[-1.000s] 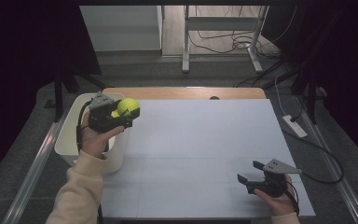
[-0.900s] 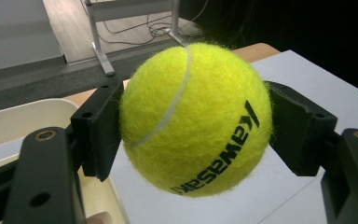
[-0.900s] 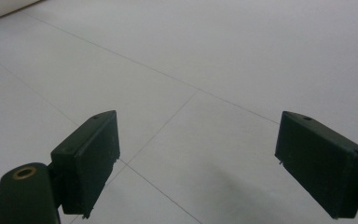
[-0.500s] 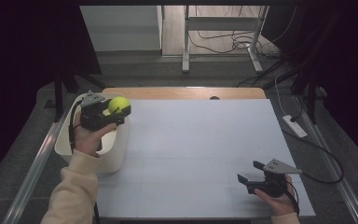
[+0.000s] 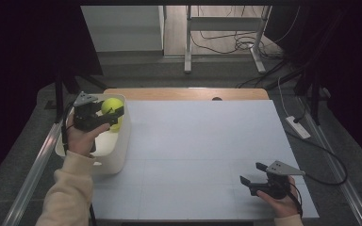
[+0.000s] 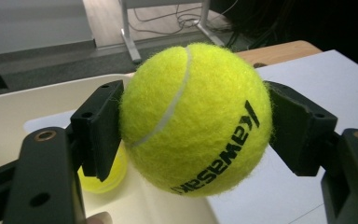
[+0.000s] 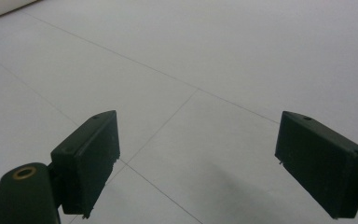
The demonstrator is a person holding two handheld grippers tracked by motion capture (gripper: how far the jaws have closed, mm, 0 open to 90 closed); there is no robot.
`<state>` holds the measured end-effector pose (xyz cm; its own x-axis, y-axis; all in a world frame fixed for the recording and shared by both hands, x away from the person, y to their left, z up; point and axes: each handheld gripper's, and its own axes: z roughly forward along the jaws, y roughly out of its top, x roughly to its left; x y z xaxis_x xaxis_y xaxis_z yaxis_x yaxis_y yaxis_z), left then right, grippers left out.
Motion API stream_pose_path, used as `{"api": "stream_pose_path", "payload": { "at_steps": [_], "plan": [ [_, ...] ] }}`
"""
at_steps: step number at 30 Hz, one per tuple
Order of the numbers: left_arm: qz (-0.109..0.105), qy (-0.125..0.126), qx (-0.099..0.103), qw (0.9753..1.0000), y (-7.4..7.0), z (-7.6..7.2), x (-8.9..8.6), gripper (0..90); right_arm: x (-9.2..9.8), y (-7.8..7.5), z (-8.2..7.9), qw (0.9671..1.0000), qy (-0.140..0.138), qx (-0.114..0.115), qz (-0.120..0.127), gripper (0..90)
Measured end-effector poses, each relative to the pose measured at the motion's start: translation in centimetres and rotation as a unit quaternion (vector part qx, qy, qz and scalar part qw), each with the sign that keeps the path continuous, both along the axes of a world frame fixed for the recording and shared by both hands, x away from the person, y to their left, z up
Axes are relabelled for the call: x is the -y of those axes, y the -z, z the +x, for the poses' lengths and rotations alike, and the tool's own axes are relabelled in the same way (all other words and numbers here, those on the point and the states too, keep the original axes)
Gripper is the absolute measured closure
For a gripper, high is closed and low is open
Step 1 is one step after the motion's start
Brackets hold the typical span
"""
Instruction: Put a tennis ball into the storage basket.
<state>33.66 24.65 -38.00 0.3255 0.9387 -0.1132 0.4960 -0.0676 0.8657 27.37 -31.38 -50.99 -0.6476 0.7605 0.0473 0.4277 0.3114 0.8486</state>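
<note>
A: While hanging over the open white bin [image 5: 120, 141] at the left of the frame, clamped across the widest part of the tennis ball [image 6: 196, 116]: speaking of the left hand-held gripper [image 5: 109, 114]. Why there?

B: Probably to drop straight in. Lying in the bin's bottom, seen below the left jaw in the left gripper view: a second yellow ball [image 6: 103, 179]. Looks like collecting.

A: And the grip?

B: Squeezed from both sides at the middle, so unlikely to slip or roll out.

A: Lower right of the frame?

B: Right hand-held gripper [image 5: 253, 176], spread wide, holding nothing, low over the surface [image 5: 202, 141]. Parked out of the way, presumably.

A: Surface itself?

B: Pale white sheet with faint seam lines, bare apart from the bin at its left edge; strip of wood [image 5: 188, 93] along the far side.

A: Beyond?

B: Dim room, grey floor, metal stand legs [image 5: 187, 47] and loose cables [image 5: 221, 40] at the top of the frame, white power strip [image 5: 298, 127] down at the right.
</note>
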Motion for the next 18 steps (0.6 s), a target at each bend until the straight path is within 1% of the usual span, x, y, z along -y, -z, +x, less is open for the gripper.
{"api": "stream_pose_path", "payload": {
  "at_steps": [6,15,18],
  "plan": [
    [0.006,-0.017,-0.012,0.9998,0.1,0.5,-1.4,26.3,-0.1,0.0,0.0,1.0,-0.002,0.0,0.0,13.6],
    [0.011,-0.032,-0.03,0.999,0.5,0.9,-2.9,26.2,-0.1,0.1,0.1,1.0,-0.003,-0.001,0.0,13.6],
    [0.017,-0.036,-0.037,0.9985,0.6,1.0,-3.2,26.2,-0.1,0.0,0.1,1.0,-0.003,-0.001,0.0,13.6]
  ]
}}
